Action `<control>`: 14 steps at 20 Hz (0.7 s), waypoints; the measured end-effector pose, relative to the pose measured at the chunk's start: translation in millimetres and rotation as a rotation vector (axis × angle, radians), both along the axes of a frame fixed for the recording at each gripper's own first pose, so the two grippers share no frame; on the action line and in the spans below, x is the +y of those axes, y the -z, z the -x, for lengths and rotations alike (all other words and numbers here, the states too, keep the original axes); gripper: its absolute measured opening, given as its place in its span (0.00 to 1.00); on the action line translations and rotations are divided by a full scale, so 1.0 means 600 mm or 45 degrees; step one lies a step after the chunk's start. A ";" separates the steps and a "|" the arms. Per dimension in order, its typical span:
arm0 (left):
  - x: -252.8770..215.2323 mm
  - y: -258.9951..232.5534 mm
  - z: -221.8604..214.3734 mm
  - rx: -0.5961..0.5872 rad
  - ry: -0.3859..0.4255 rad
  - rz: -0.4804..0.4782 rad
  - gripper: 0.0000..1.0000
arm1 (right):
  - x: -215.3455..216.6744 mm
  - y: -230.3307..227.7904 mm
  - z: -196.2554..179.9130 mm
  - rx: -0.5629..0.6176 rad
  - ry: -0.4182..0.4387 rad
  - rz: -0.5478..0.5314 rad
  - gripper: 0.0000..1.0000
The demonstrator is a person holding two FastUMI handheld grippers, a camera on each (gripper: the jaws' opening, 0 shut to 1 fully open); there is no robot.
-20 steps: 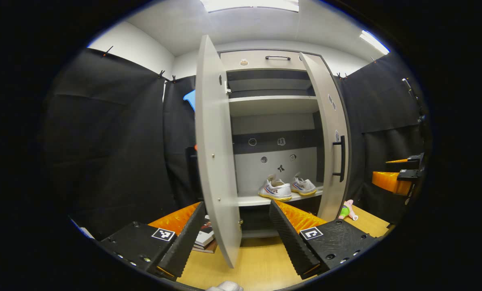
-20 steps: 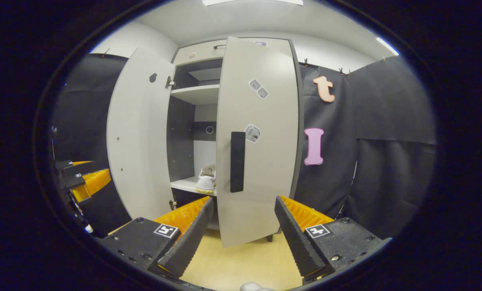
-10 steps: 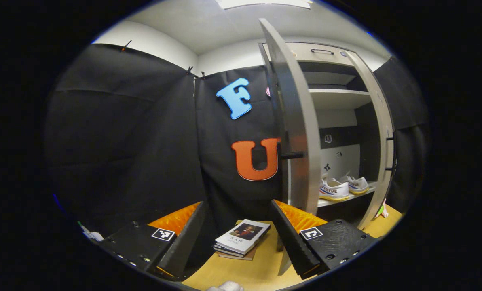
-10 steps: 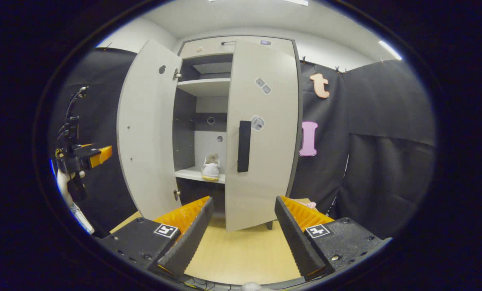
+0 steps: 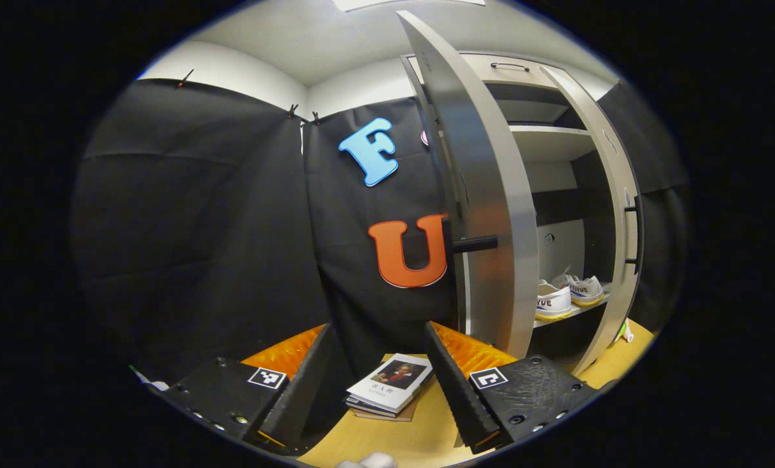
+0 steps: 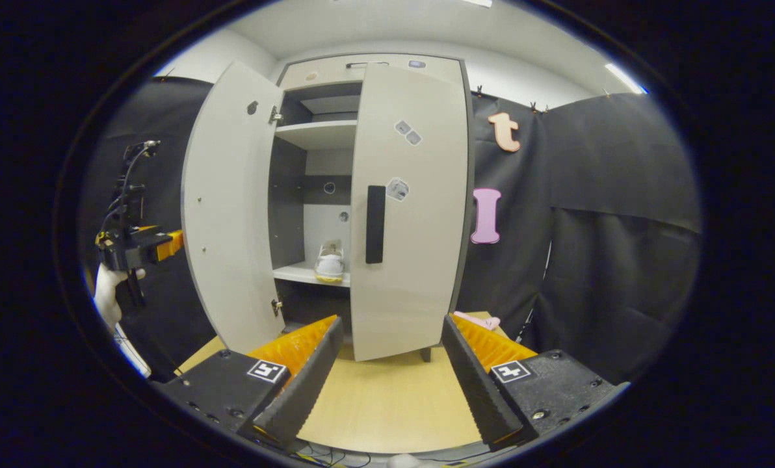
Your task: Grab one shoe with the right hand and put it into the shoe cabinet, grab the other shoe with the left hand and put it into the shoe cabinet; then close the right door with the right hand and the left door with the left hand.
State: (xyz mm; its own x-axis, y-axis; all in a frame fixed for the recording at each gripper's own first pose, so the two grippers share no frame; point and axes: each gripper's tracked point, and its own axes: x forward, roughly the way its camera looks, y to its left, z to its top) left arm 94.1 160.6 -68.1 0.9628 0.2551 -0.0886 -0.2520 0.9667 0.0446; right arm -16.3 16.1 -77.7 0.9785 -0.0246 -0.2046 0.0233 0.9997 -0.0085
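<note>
Left gripper view: the left gripper (image 5: pixel 374 380) is wide open and holds nothing. Just past its right finger stands the left door (image 5: pixel 485 195) of the shoe cabinet (image 5: pixel 543 140), swung out so we see it nearly edge on. A dark handle (image 5: pixel 473 244) sticks out of that door, above the right finger. Between the two fingers, a little way ahead, a small pile of books (image 5: pixel 389 388) lies on the wood floor (image 5: pixel 420 432). Farther off to the right, inside the cabinet, two white shoes (image 5: pixel 566 296) sit side by side on the low shelf (image 5: pixel 566 313). Beyond them is the right door (image 5: pixel 621 214), pulled most of the way in.

In the right gripper view, the right gripper (image 6: pixel 387 370) is wide open too, with nothing in it. The right door (image 6: pixel 407 208) stands straight ahead of it, above the gap between the fingers, not quite shut, and the gripper is not touching it. The door's dark handle (image 6: pixel 375 224) runs up and down near its left edge. Through the opening to the left of that, one white shoe (image 6: pixel 329 262) shows on the shelf (image 6: pixel 309 274). The left door (image 6: pixel 228 208) stands open farther left. Past it, far out to the left, a gloved hand (image 6: pixel 109 292) holds the left gripper (image 6: pixel 142 246); I cannot tell from here how wide that one is.
</note>
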 end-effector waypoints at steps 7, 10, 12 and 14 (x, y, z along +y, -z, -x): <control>-0.077 -0.007 0.006 0.002 0.003 -0.006 0.85 | -0.042 0.005 -0.014 -0.002 -0.060 -0.012 1.00; -0.147 -0.015 -0.003 -0.002 0.049 -0.024 0.84 | -0.070 0.006 -0.028 -0.003 -0.104 -0.031 0.99; -0.204 -0.016 -0.026 -0.007 0.121 0.010 0.85 | -0.094 0.003 -0.042 -0.009 -0.129 -0.036 0.99; -0.238 -0.014 -0.043 0.009 0.142 0.081 0.82 | -0.116 -0.007 -0.062 -0.021 -0.143 -0.052 0.99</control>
State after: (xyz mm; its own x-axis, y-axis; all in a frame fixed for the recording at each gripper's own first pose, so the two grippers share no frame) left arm 119.8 17.7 -59.7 0.9842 0.1405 -0.1079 -0.1430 0.9896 -0.0165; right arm 21.0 -53.3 -73.7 0.9780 0.0933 -0.1867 -0.0889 0.9955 0.0316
